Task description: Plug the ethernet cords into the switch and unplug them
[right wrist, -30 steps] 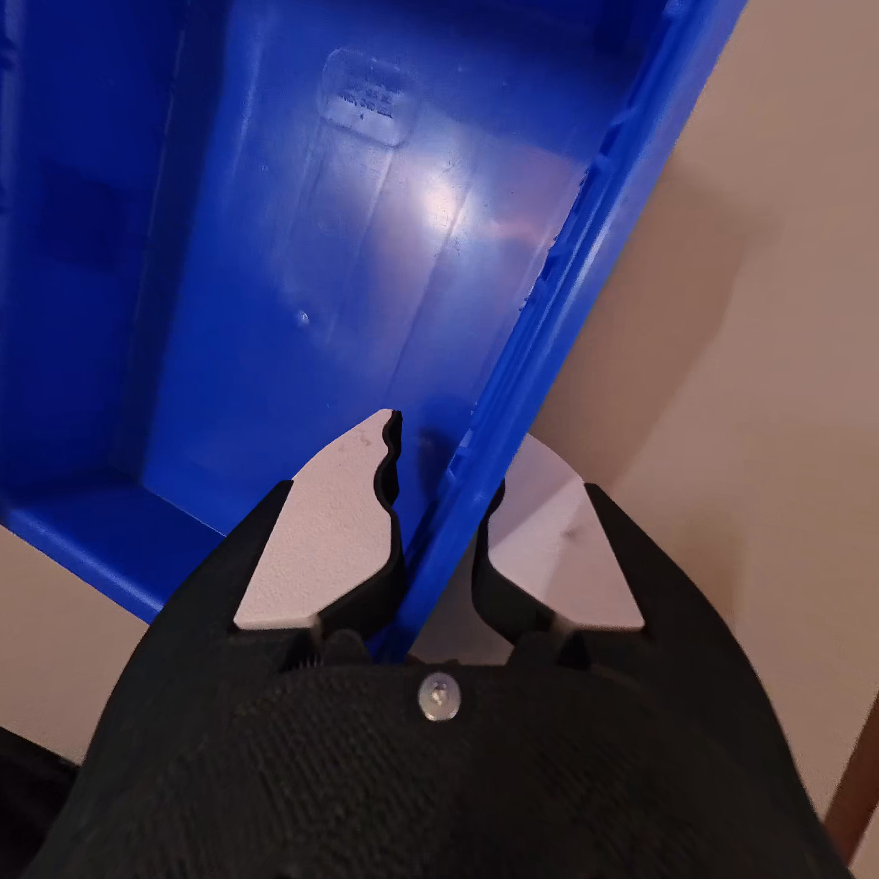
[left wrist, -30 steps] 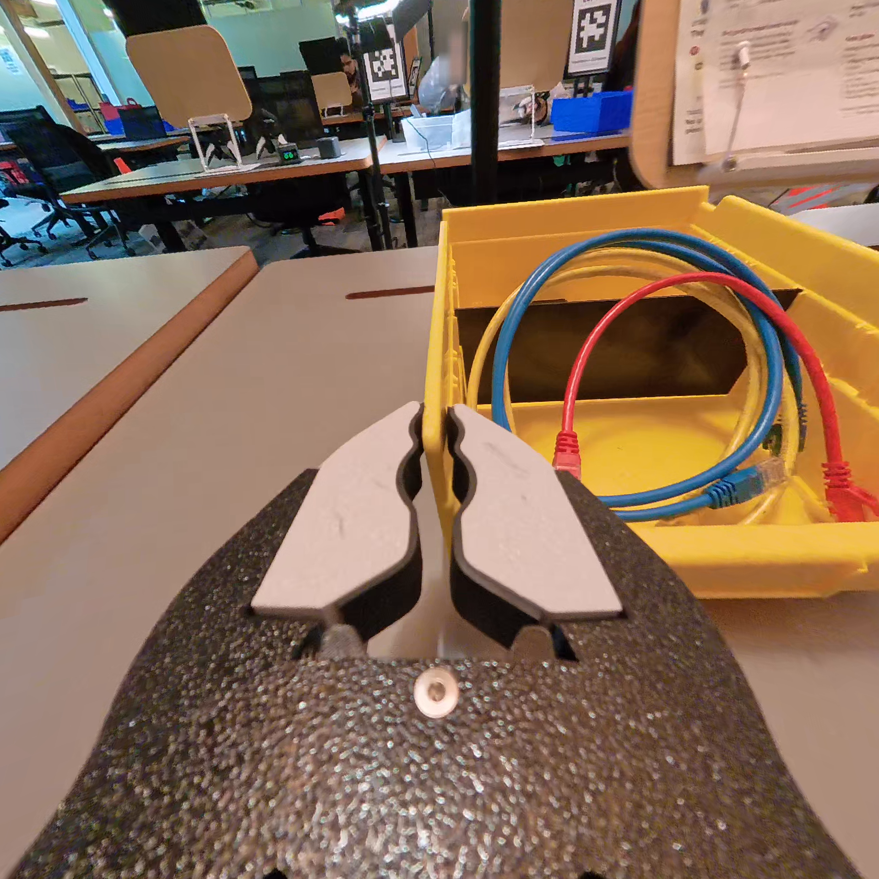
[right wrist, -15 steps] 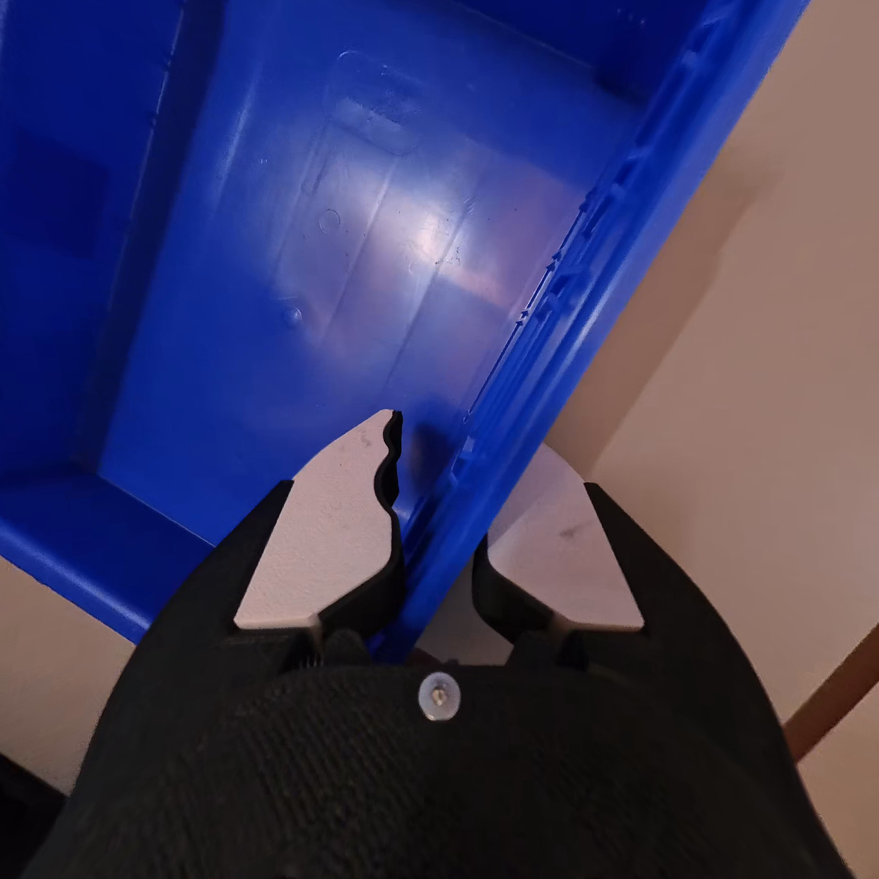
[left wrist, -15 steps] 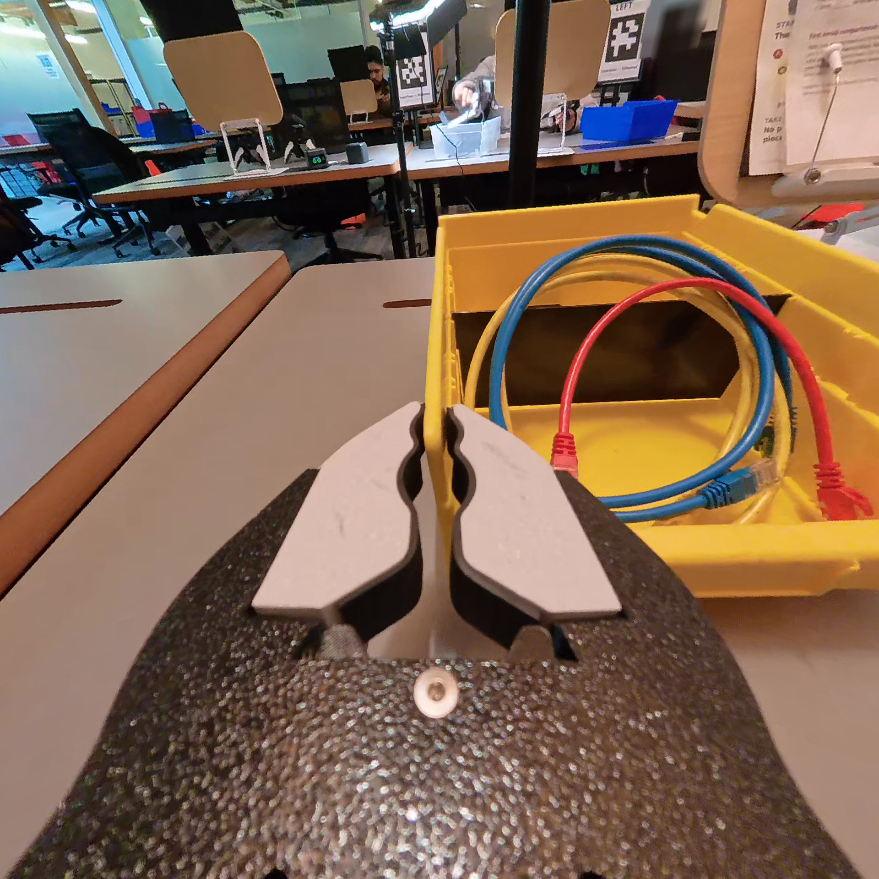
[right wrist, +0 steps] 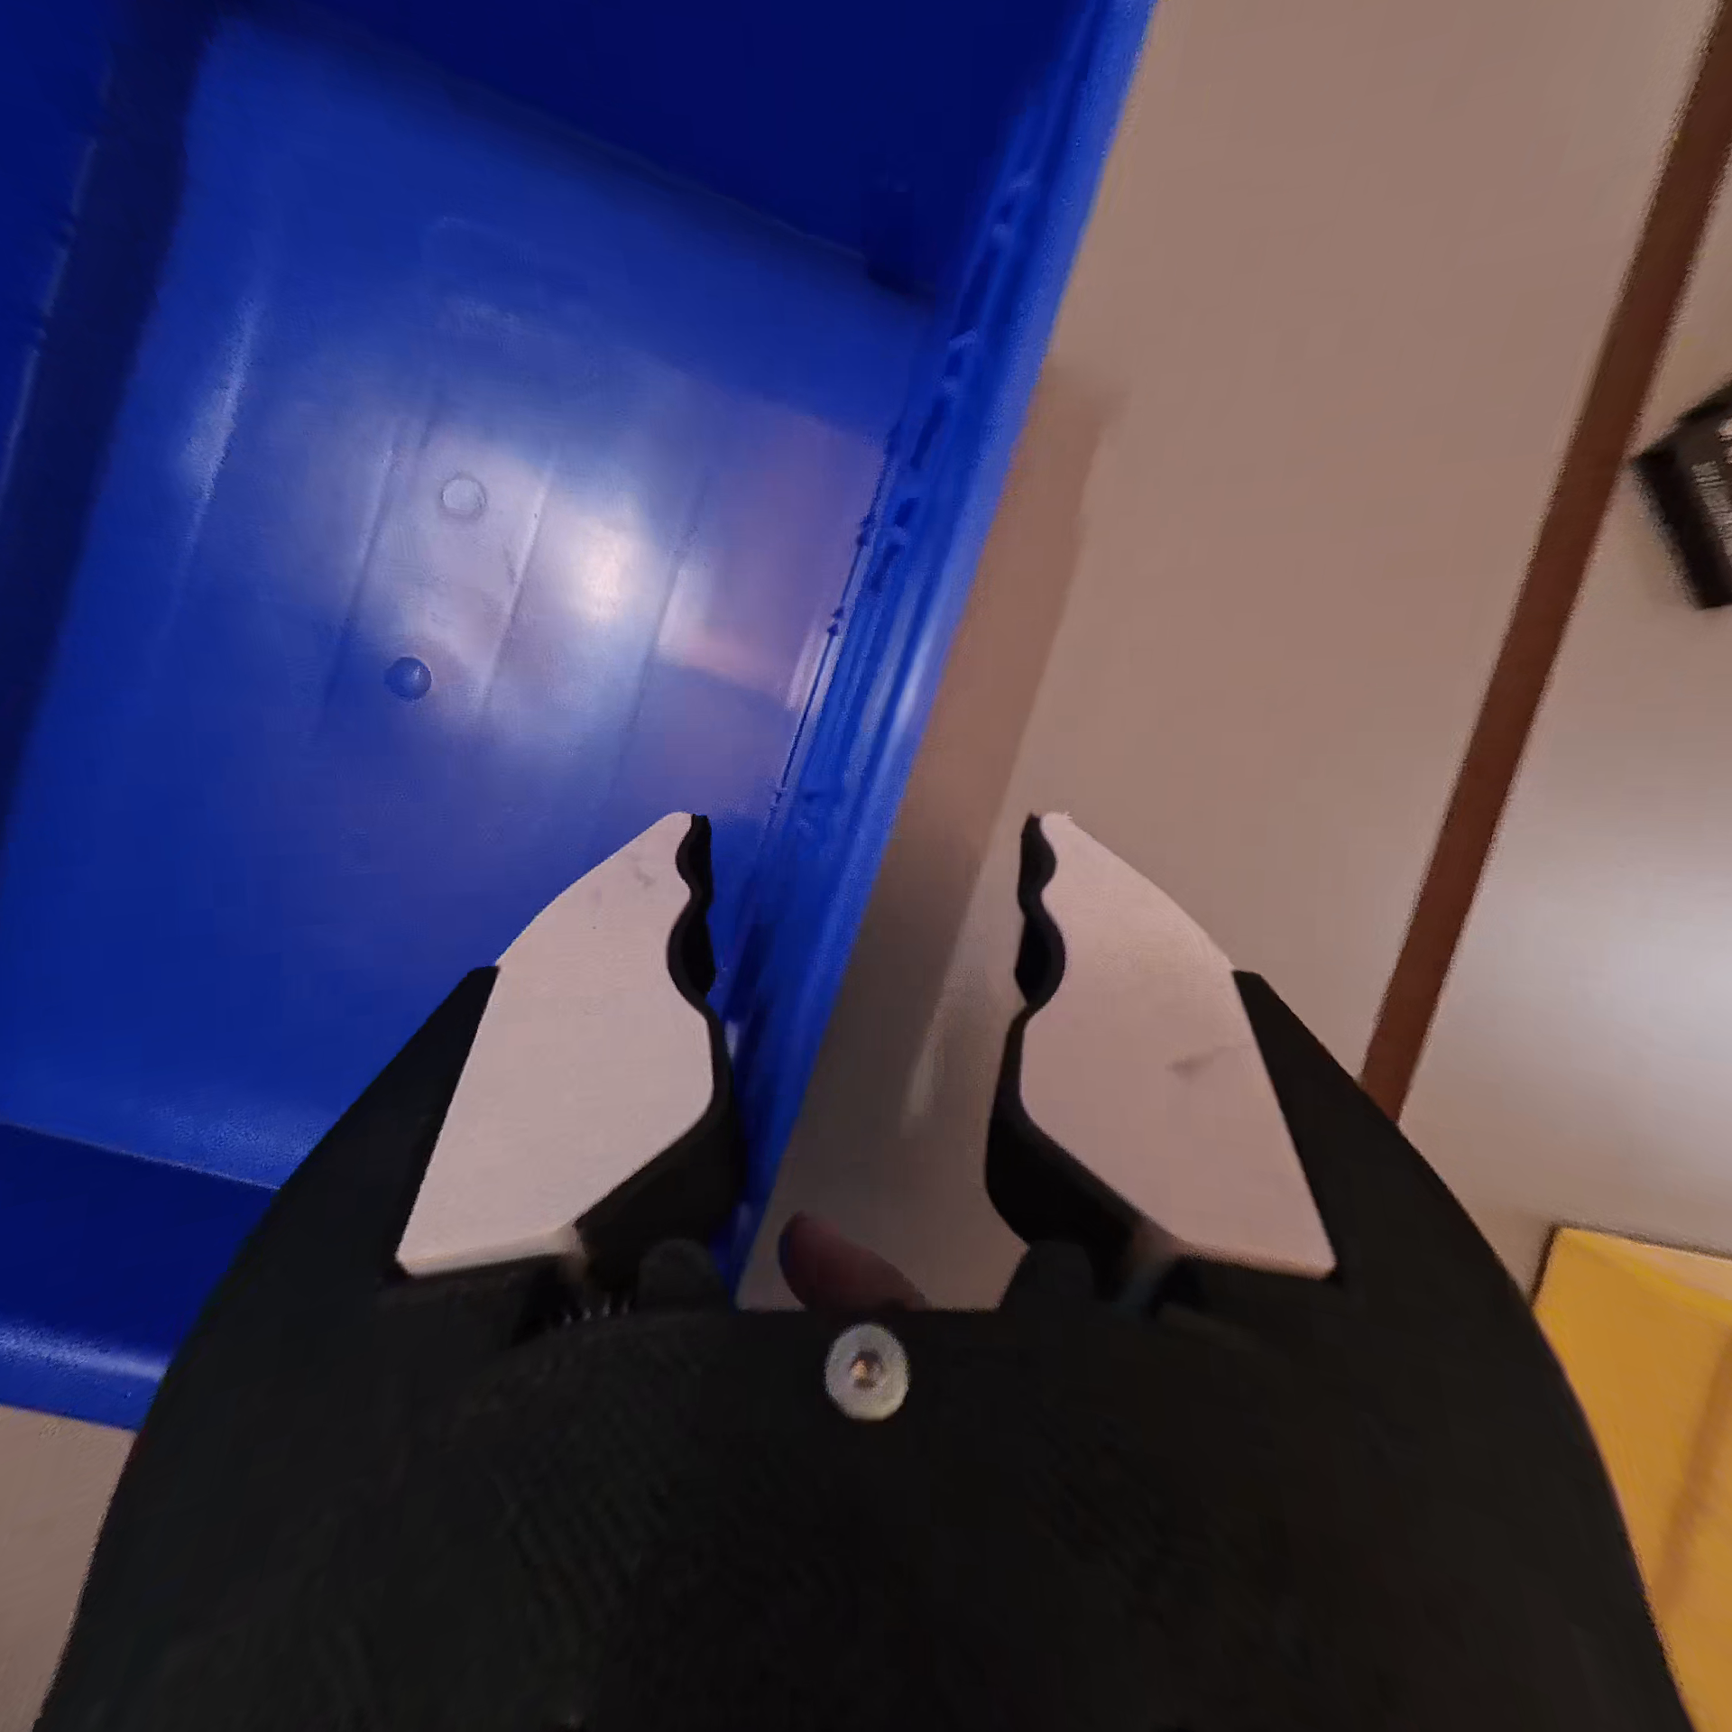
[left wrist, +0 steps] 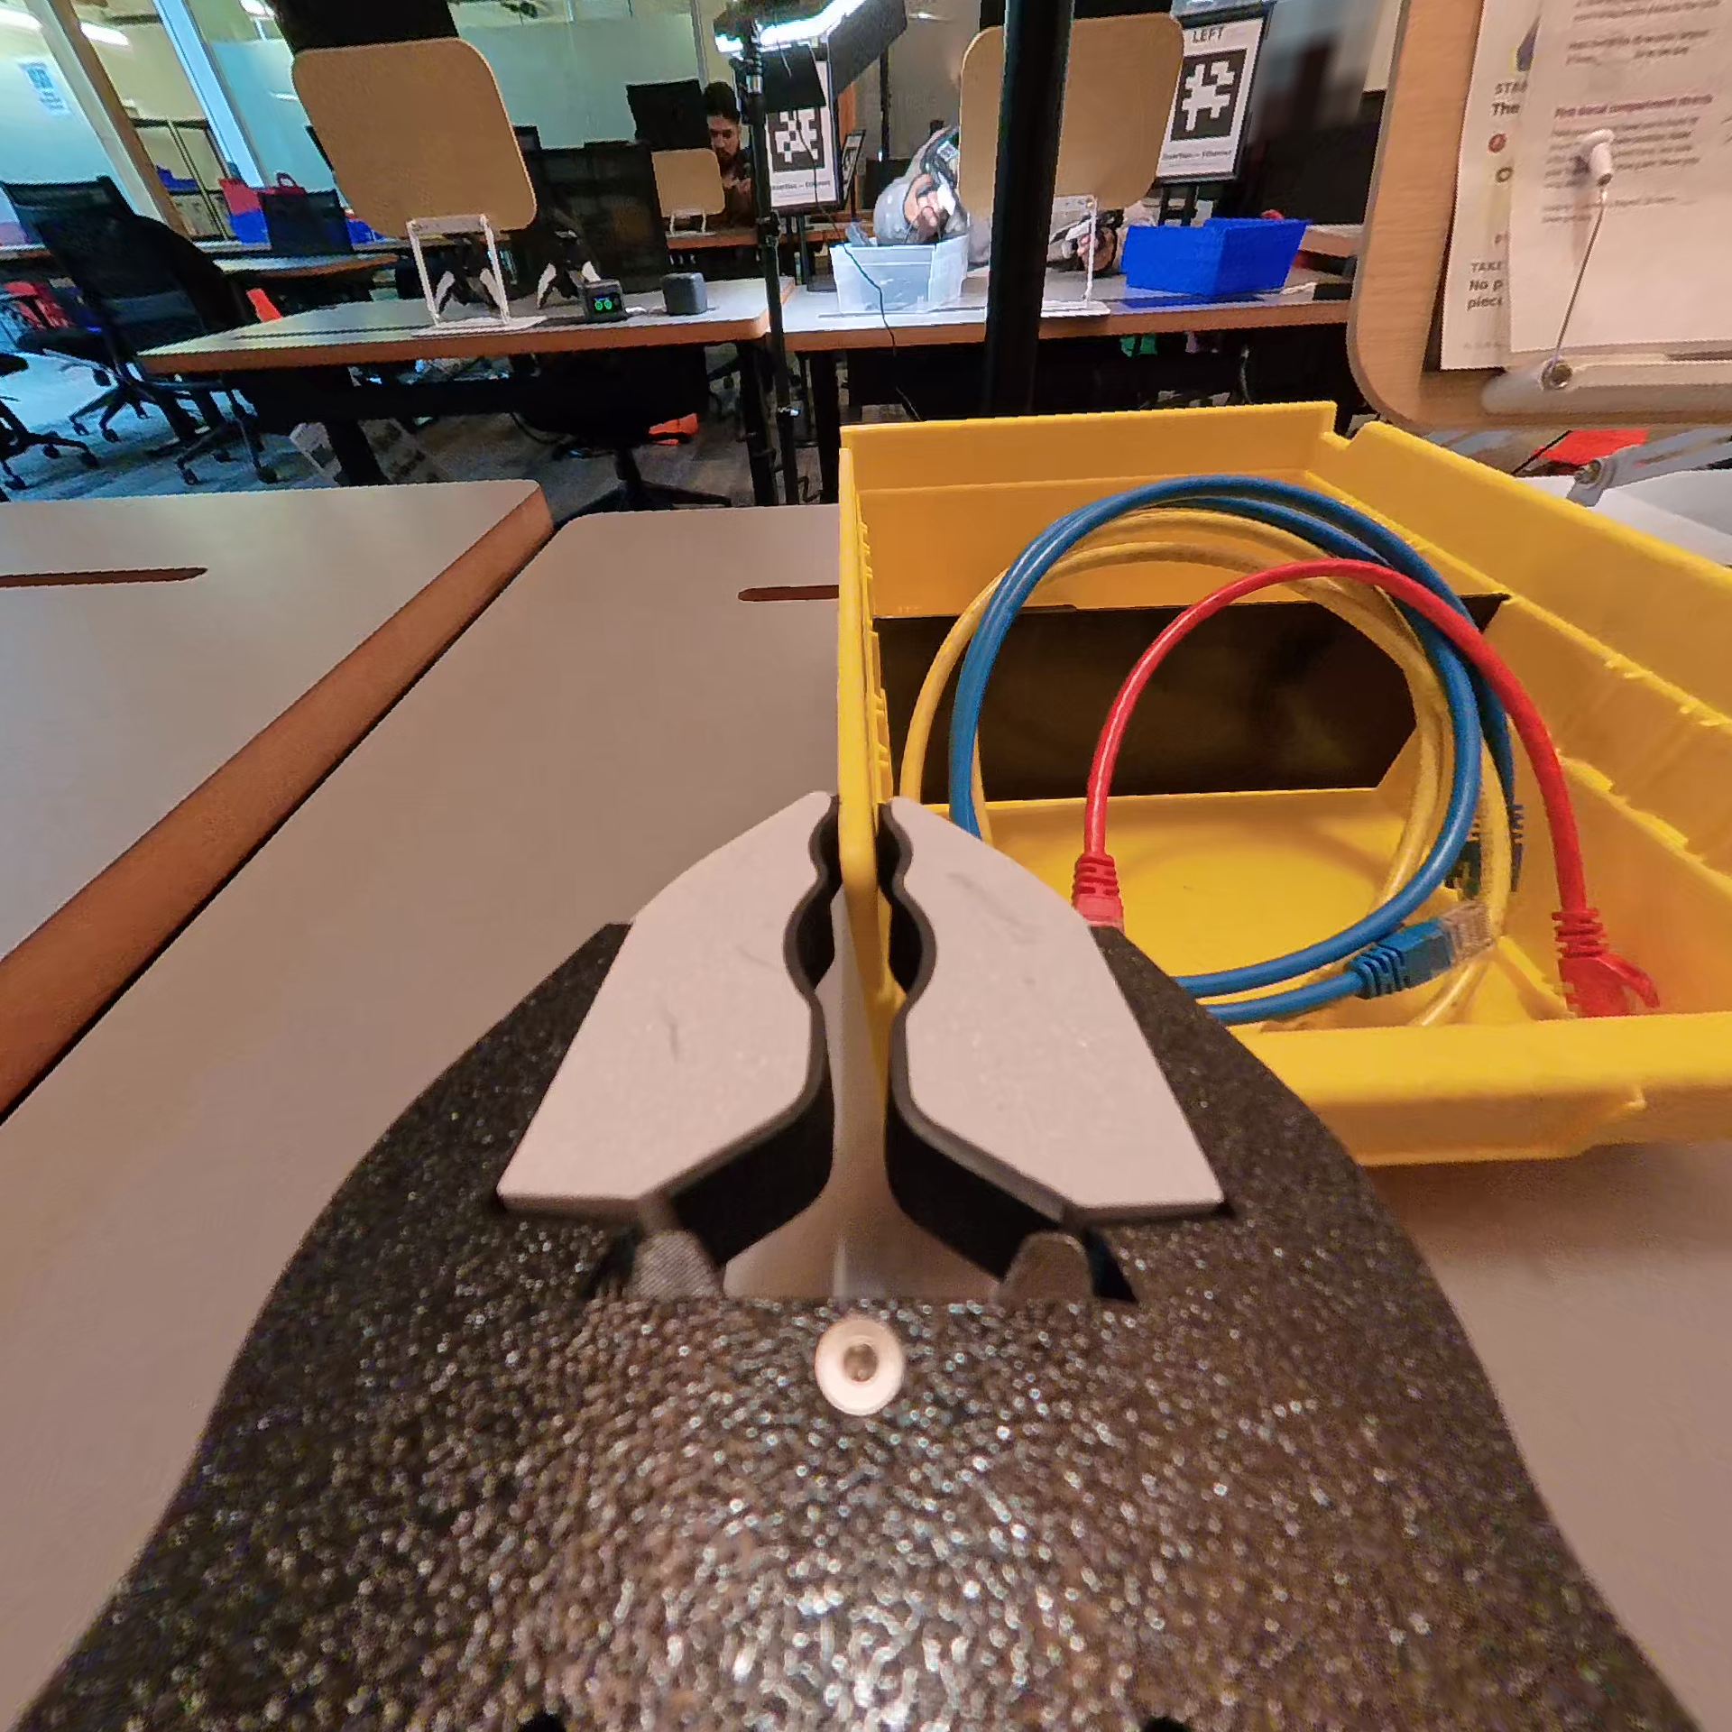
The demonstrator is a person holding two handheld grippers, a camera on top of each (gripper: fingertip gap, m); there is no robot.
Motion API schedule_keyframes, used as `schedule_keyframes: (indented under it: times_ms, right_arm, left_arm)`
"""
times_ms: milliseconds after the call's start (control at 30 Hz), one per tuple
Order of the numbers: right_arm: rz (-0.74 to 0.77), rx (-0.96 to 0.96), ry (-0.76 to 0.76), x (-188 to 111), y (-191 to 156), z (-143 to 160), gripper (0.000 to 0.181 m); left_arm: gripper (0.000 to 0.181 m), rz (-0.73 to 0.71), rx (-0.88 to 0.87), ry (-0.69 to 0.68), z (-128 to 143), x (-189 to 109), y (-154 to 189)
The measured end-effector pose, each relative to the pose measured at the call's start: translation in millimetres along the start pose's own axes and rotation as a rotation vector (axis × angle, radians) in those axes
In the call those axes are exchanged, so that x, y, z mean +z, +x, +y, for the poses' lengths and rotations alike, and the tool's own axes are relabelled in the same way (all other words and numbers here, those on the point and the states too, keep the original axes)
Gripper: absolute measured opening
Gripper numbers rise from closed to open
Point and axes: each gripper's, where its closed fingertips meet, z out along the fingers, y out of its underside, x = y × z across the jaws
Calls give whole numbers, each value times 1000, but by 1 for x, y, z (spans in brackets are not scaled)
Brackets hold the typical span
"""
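- Gripping the near-left wall of the yellow bin (left wrist: 1462, 1097), the left gripper (left wrist: 858, 825) has its jaws pinched on that thin plastic edge, one finger outside and one inside.
- Inside that bin sit three looped ethernet cords: a blue cord (left wrist: 1012, 637), a red cord (left wrist: 1125, 703) and a yellow cord (left wrist: 923, 722), all coiled against each other and leaning up on a dark divider panel (left wrist: 1218, 694) across the bin.
- The loops stand roughly upright, with the plug ends down on the bin floor; the blue cord's clear-tipped plug points right, and the red plugs point down, one at each side of its arch.
- No switch that I can make out in either view.
- Bin sits on a grey table (left wrist: 469, 843); desks, chairs and a person are well behind it.
- The right gripper (right wrist: 862, 825) is spread wide, holding nothing. The right side wall of an empty blue bin (right wrist: 890, 656) runs up between its fingers, touching or just beside the left one.
- That view is blurry; a dark boxy thing (right wrist: 1696, 497) at the right edge is too smeared to identify.
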Motion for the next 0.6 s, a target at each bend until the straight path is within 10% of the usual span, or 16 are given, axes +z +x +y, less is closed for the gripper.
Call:
schedule_keyframes:
  times_ms: [267, 433, 600]
  right_arm:
    - [294, 11, 388, -118, 13, -4, 86]
    - [-25, -100, 635, -160, -109, -2, 90]
    - [-283, -323, 759, -154, -235, -12, 81]
  left_arm:
    - [21, 2, 13, 53, -9, -13, 8]
    - [40, 105, 2, -32, -55, -2, 39]
    - [74, 208, 139, -288, -106, 88, 71]
